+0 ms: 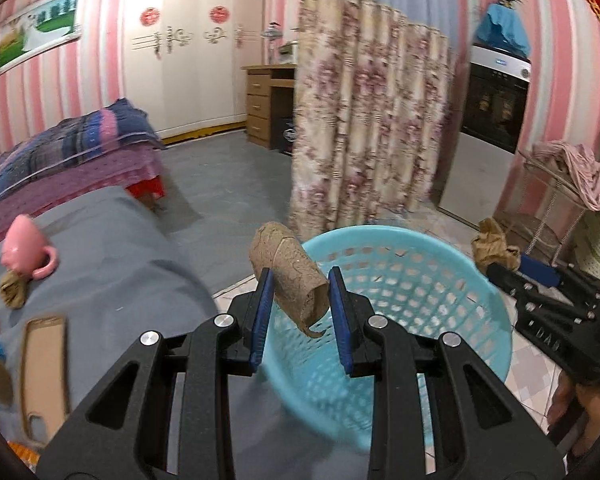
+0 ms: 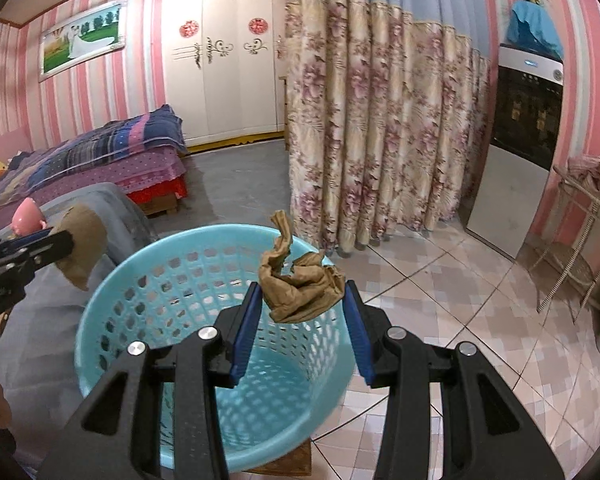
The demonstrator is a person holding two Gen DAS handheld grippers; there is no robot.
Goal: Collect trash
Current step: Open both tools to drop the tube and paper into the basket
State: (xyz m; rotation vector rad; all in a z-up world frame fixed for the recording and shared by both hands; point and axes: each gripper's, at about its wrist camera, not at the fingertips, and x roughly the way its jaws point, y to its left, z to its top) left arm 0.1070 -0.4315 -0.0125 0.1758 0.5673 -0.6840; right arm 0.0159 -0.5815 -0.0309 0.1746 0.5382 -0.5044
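My left gripper (image 1: 300, 280) is shut on a brown cardboard tube (image 1: 290, 272) and holds it over the near left rim of a light blue perforated basket (image 1: 460, 264). My right gripper (image 2: 302, 296) is shut on a crumpled brown paper wad (image 2: 300, 288) and holds it above the basket (image 2: 112, 312), which looks empty inside. The left gripper (image 2: 66, 246) with its tube (image 2: 82, 240) shows at the left in the right wrist view. The right gripper (image 1: 496, 270) with its wad (image 1: 494, 246) shows at the right in the left wrist view.
A grey-covered table (image 1: 112, 248) at the left carries a pink cup (image 1: 24, 250), a brown paper wad (image 1: 12, 290), a flat cardboard piece (image 1: 44, 364) and other scraps. A floral curtain (image 2: 380, 132), a bed (image 2: 100, 160), a metal rack (image 2: 584, 240) and tiled floor (image 2: 440, 288) surround the basket.
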